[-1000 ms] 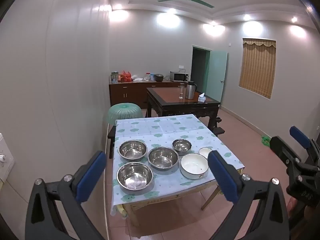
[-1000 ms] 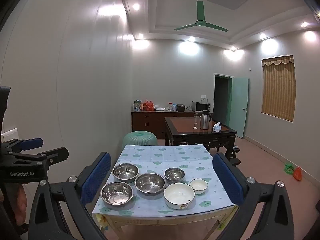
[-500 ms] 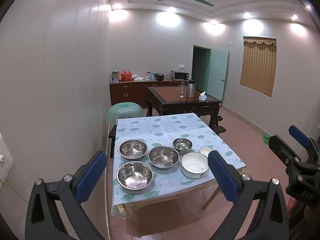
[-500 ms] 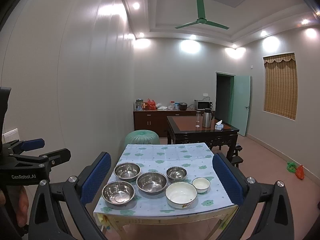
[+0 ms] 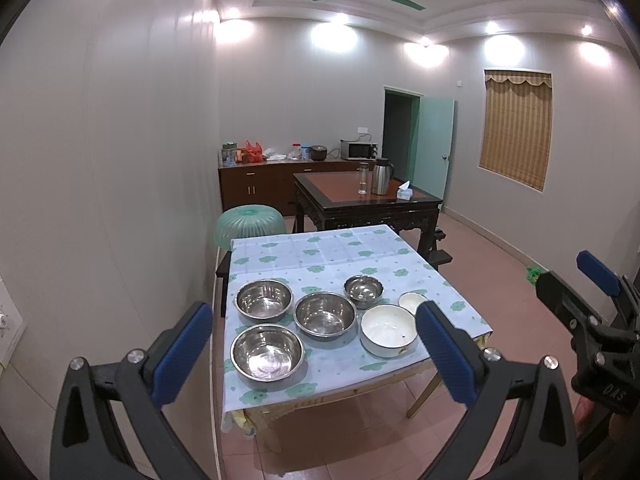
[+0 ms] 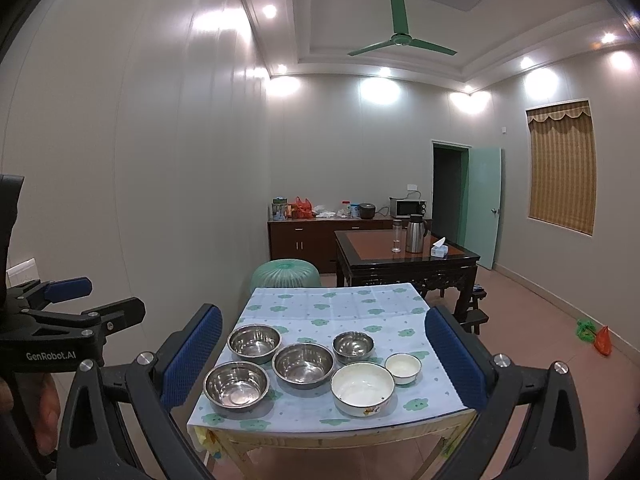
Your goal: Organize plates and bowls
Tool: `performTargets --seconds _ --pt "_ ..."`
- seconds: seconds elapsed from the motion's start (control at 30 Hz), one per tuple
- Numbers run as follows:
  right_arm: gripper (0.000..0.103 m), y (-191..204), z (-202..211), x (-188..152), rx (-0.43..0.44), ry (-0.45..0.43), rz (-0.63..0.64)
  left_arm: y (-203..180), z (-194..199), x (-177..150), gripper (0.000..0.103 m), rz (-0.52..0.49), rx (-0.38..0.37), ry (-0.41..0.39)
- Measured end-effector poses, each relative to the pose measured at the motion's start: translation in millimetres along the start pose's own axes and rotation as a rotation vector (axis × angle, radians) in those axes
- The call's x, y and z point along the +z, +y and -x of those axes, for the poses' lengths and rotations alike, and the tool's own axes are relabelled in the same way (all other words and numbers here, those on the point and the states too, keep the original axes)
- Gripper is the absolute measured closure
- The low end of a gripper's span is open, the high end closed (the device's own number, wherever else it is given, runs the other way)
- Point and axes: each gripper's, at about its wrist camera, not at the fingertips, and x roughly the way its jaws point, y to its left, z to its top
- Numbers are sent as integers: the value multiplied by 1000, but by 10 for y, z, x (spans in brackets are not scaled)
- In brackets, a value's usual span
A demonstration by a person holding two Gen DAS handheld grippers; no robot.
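Left tongs marked "GenRobot.AI", right tongs perhaps "DAS"; both apart, empty.

A home dining room is suggested by a clothed table, a sideboard with a microwave, and a ceiling fan.

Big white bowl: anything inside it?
The big white bowl looks empty apart from a few dark specks on its inner wall. Its near inner wall is hidden by the rim.
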Motion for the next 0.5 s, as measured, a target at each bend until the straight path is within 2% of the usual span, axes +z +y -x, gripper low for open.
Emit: performTargets --seconds 0.5 --pt "1 24 -37 -1 10 10 -1 -19 -26 30 0 3 7 8"
